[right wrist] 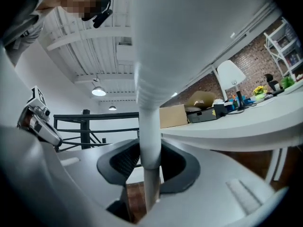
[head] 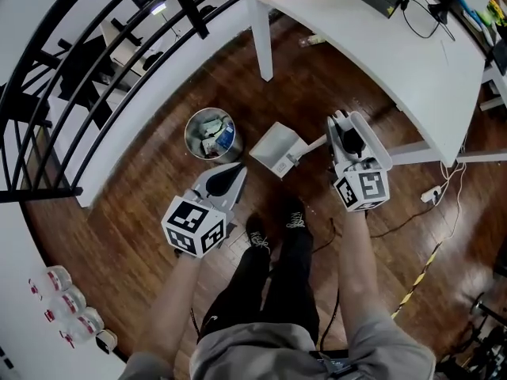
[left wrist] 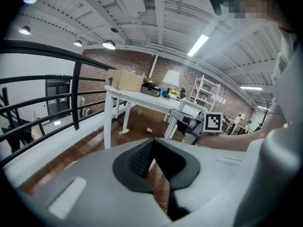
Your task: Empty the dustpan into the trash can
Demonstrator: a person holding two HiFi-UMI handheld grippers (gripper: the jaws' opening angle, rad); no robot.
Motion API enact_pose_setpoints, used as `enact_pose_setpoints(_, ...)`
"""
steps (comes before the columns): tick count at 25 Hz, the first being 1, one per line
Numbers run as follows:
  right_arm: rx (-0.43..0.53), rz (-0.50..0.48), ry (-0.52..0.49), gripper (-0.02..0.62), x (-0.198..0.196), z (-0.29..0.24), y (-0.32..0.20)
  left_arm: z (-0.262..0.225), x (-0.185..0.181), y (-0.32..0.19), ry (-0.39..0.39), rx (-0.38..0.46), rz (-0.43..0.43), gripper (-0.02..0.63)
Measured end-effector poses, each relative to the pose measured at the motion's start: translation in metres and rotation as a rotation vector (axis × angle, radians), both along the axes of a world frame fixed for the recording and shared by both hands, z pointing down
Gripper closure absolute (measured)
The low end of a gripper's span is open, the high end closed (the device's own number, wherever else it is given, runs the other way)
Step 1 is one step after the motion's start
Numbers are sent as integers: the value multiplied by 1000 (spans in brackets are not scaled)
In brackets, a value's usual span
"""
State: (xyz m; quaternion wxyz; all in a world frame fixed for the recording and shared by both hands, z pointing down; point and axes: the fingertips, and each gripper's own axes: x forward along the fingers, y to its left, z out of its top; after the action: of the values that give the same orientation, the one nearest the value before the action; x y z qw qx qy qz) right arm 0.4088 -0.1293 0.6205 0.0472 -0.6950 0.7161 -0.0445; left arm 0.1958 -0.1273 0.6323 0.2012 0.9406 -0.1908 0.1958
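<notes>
Gripping: your right tongs (head: 341, 122) are clamped on the white handle (right wrist: 150, 126).
Left tongs (head: 236, 169): closed, holding nothing.
Dustpan (head: 277, 150): just beside the bin (head: 190, 129), not over it.

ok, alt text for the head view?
Seen from above, the right gripper holds a white dustpan by its handle, beside a round metal trash can with rubbish inside. The empty left gripper hangs near the can, over a wooden floor.

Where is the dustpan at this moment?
In the head view the dustpan is near centre over the wooden floor, just right of the trash can; its handle runs right into the right hand-held gripper, whose jaws are closed on it.
</notes>
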Motion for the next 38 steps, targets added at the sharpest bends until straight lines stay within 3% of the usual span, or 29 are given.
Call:
enact_pose_setpoints(8,-98,155,41,479,13,19,23,-2,11,5,-3,-7,22,600)
enact_pose_setpoints(26,-343,321,-88,396,-10,59,86,-28,24,3,34,-32,119,600)
enact_pose_setpoints(35,-472,249,-147,396,-77,49,135,-44,13,23,44,-26,140,601)
enact_pose_setpoints(36,-483,223,-143,406,-87,44,135,-49,7,23,47,-23,130,600)
enact_pose_setpoints(38,-484,149,-112,502,-107,27,123,-59,-4,20,59,-15,102,600)
